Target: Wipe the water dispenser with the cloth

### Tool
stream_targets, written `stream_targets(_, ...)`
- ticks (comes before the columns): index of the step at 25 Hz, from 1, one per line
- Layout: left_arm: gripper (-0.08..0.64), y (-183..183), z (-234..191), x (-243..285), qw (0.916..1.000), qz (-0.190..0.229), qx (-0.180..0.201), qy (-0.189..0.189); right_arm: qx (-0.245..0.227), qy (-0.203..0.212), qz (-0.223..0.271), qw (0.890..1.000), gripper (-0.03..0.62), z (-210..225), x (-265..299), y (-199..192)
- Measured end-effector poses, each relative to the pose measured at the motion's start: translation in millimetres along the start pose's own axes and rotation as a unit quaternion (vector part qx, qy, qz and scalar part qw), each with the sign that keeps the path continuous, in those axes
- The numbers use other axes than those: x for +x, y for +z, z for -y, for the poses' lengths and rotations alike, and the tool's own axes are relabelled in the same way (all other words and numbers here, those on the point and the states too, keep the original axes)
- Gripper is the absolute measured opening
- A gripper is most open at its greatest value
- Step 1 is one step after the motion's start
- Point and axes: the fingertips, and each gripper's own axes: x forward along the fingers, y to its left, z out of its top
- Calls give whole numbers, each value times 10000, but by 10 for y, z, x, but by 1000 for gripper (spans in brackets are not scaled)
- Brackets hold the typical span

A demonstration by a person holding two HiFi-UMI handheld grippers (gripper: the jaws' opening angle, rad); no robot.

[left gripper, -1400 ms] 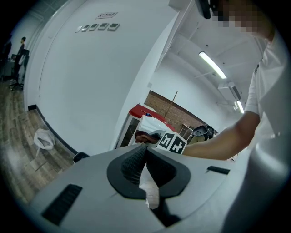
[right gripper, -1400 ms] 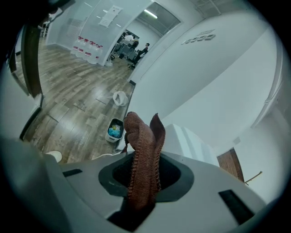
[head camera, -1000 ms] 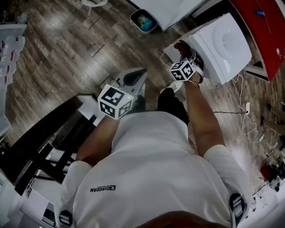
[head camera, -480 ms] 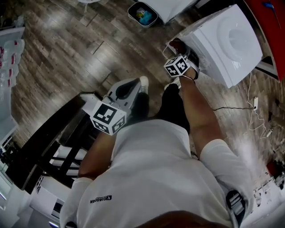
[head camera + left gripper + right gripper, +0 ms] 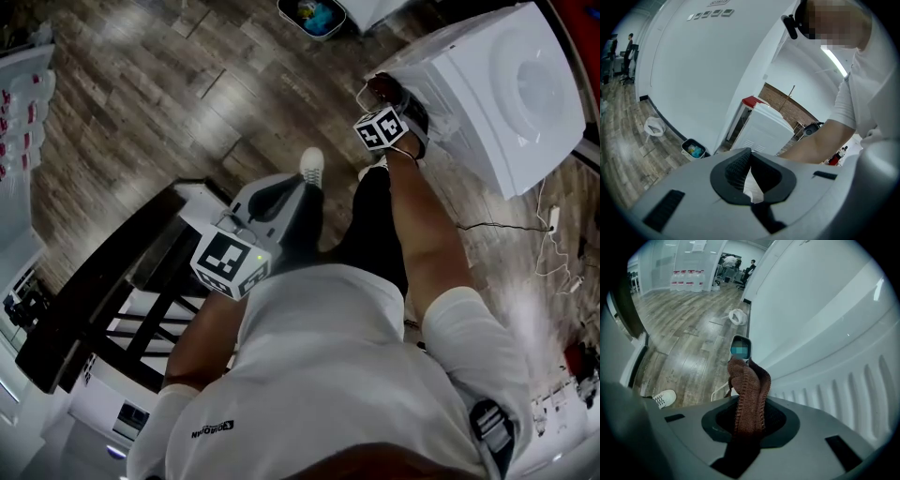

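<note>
The right gripper (image 5: 750, 420) is closed on a reddish-brown knitted cloth (image 5: 749, 380). The cloth stands up out of its jaws, just beside the ribbed side of the white box-shaped water dispenser (image 5: 825, 357) on its right. The left gripper (image 5: 750, 152), well apart from the dispenser, has its jaws together and holds nothing.

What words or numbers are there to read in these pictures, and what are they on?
"QIAODAN": upside down on the person's white shirt.
Small signs high on the wall: too small to read.
</note>
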Motion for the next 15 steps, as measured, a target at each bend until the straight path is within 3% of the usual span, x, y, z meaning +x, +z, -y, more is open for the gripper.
stream_targets(9,-3,-130,18,-60,9998,-152,-24,113,-34,207,-146,9997,86,-199,260,-131)
stream_targets(15,-3,38,86,-73,9999,36,159,-56,365,126,401,9984,86,14,-214,51)
